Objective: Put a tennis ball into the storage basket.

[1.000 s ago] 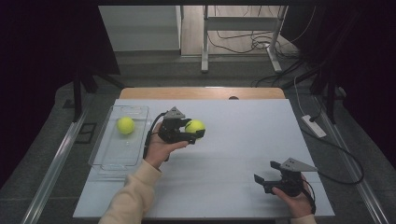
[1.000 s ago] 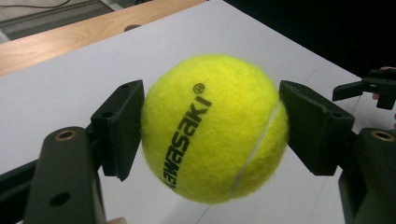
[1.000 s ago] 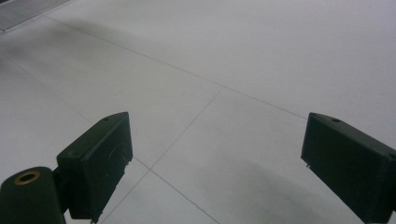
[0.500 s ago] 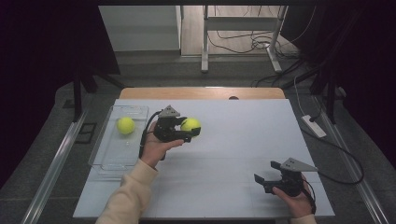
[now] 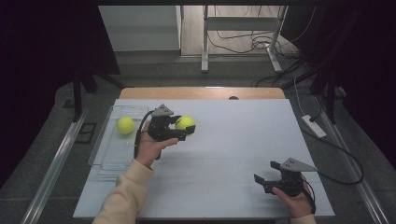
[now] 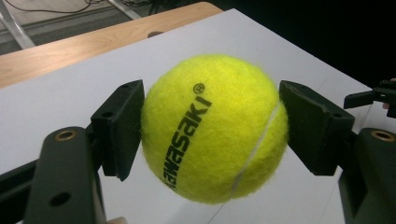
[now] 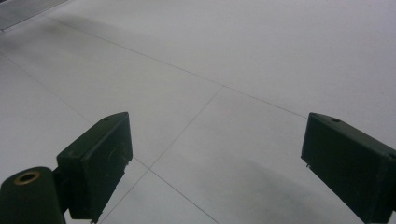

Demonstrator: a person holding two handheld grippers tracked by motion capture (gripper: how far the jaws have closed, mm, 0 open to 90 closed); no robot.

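Observation:
My left gripper (image 5: 184, 127) is shut on a yellow tennis ball (image 5: 185, 123) and holds it above the white table, just right of the clear tray (image 5: 108, 154). In the left gripper view both black pads press the sides of that tennis ball (image 6: 214, 127), which bears black lettering. A second yellow tennis ball (image 5: 125, 125) lies in the far end of the tray. Near the table's front right, my right gripper (image 5: 266, 175) stands open. In the right gripper view its jaws (image 7: 215, 163) are wide apart over bare white tabletop.
The white table (image 5: 233, 140) has a wooden strip (image 5: 201, 93) along its far edge. A white power strip (image 5: 313, 125) and cables lie on the floor off the right side. Metal rails run along both sides of the table.
My left gripper has carried the tennis ball a little to the left and toward the far side, closer to the tray. The right gripper has stayed where it was.

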